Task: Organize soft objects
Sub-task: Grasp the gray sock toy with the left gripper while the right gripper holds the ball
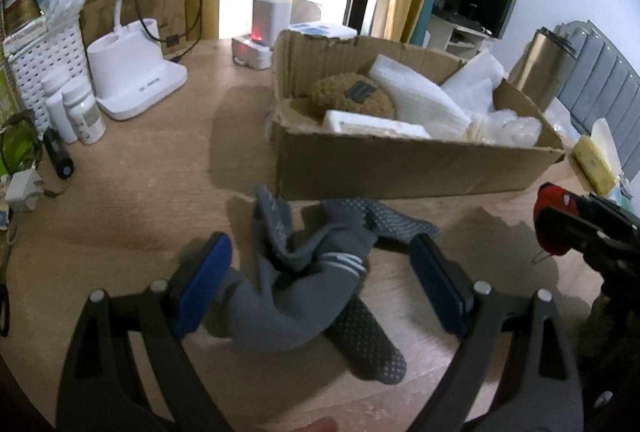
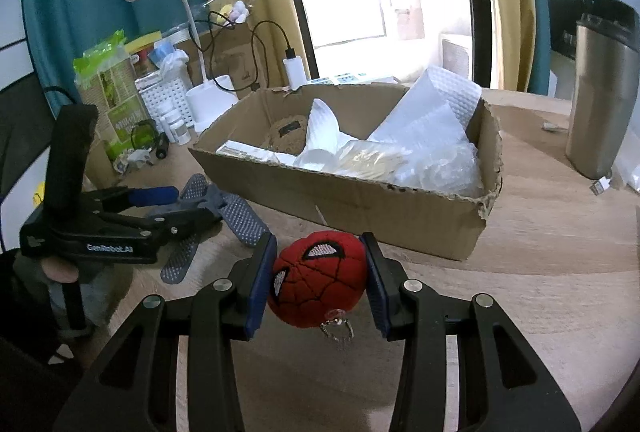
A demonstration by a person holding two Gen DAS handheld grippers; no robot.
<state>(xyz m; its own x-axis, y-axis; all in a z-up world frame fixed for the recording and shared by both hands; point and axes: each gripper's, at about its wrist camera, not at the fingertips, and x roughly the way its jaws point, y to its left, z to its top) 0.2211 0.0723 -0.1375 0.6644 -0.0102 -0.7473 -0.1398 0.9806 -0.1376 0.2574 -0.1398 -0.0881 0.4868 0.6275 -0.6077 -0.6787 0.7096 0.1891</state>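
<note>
A wooden table [image 1: 132, 216] seen from the left tool [image 1: 320, 266], whose two blue-padded fingers [image 1: 208, 272] stand wide apart near the bottom of the view. Between them lies a heap of grey socks [image 1: 304, 272] with dotted soles, crumpled on the table and not pinched by either pad. Just behind the socks sits an open cardboard box [image 1: 400, 164] holding a brown plush toy [image 1: 352, 96] and white foam packing [image 1: 420, 96]. At the right edge the right tool [image 1: 560, 228] grips a red plush ball [image 1: 550, 220]. A white lamp base [image 1: 136, 72] and pill bottles [image 1: 80, 108] stand at the left.
</note>
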